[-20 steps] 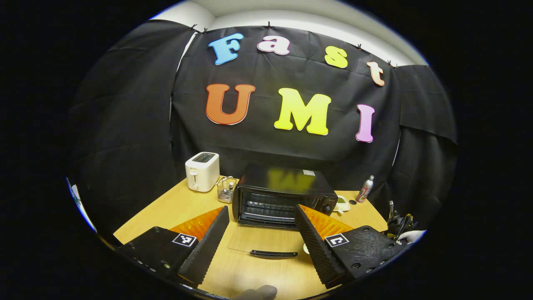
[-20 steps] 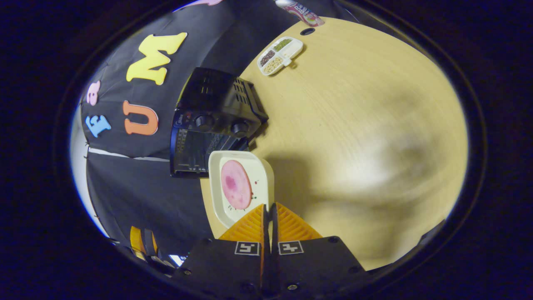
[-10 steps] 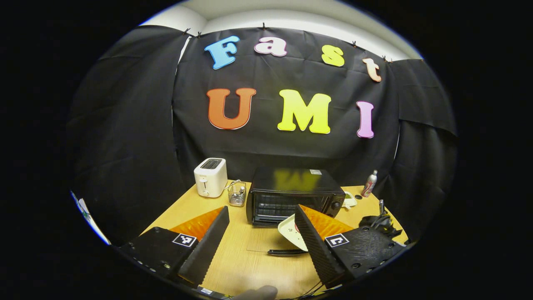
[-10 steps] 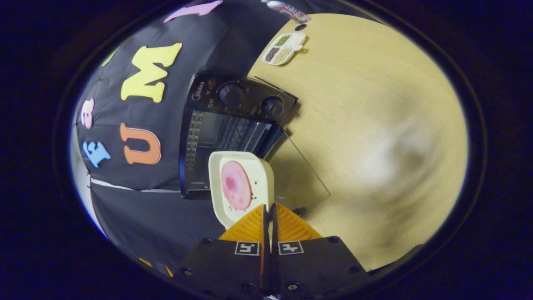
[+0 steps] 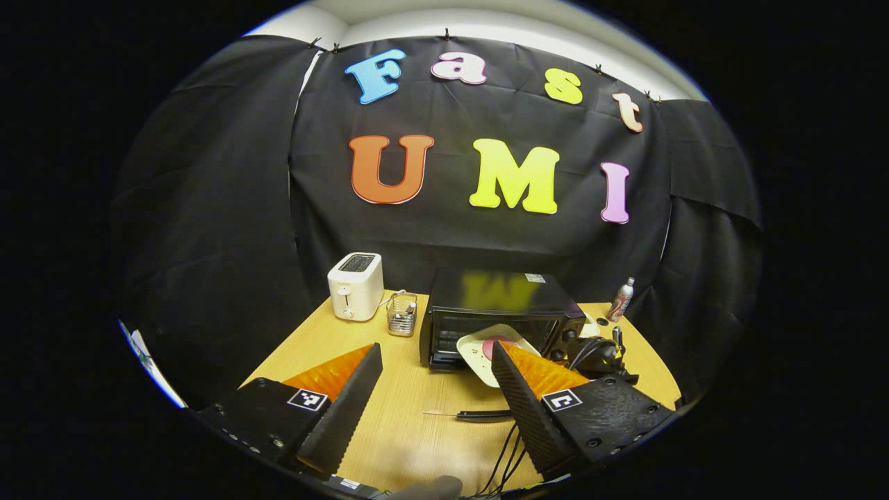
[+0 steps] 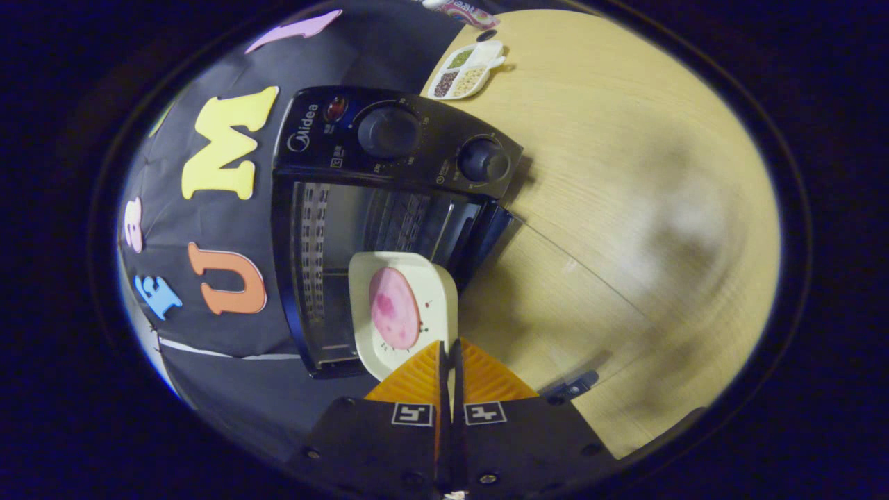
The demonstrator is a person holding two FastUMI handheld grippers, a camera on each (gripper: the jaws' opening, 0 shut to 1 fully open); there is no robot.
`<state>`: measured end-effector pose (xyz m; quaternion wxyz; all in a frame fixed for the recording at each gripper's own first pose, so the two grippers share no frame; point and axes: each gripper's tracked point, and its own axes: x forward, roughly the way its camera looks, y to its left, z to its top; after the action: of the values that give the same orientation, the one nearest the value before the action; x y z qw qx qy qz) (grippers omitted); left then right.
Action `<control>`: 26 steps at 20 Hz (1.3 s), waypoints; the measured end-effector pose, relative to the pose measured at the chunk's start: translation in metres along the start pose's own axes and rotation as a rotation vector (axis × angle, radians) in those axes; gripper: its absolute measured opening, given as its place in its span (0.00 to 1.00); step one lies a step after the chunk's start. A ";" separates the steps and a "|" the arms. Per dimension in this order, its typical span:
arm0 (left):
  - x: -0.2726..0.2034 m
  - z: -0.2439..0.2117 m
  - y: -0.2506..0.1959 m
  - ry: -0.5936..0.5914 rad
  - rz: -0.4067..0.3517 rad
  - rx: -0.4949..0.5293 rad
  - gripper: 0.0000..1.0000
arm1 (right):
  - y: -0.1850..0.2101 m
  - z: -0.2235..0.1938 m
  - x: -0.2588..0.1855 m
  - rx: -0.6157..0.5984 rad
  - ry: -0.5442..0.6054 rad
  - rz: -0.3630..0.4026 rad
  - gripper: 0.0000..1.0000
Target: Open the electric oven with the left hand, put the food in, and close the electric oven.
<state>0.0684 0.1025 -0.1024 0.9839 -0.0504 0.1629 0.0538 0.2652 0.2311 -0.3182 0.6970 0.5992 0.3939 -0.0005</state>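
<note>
The wooden table (image 5: 333, 333) carries the black electric oven (image 5: 500, 298) near its back edge. The oven's glass door (image 6: 555, 292) is folded down flat in front of the cavity, with its dark handle (image 5: 486, 415) at the near end. To the left of the oven stand a white toaster (image 5: 355, 285) and a small wire basket (image 5: 401, 314). To the right of the oven are a divided dish (image 6: 465, 61) with grains and a slim can (image 5: 621, 300).

The white plate (image 6: 424, 292) with a pink slice of food (image 6: 394, 307) is in the air just before the open cavity. The right gripper (image 6: 450, 354) pinches the near rim of this plate with its fingers closed tight on it. The left gripper (image 5: 437, 378) stays above the table in front of the oven, its fingers spread wide and holding nothing.
</note>
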 end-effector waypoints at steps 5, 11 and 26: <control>0.012 0.001 0.001 0.007 0.013 0.002 0.96 | 0.013 0.019 0.029 -0.021 -0.014 0.006 0.04; 0.024 0.004 0.000 0.003 0.032 -0.015 0.96 | 0.022 0.041 0.049 -0.067 -0.040 0.018 0.03; 0.027 0.005 -0.009 -0.041 0.012 -0.005 0.96 | 0.040 0.050 -0.019 -0.347 -0.020 0.033 0.90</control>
<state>0.0969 0.0968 -0.1055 0.9865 -0.0507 0.1430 0.0611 0.2983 0.1916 -0.2760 0.7938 0.4764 0.3710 0.0730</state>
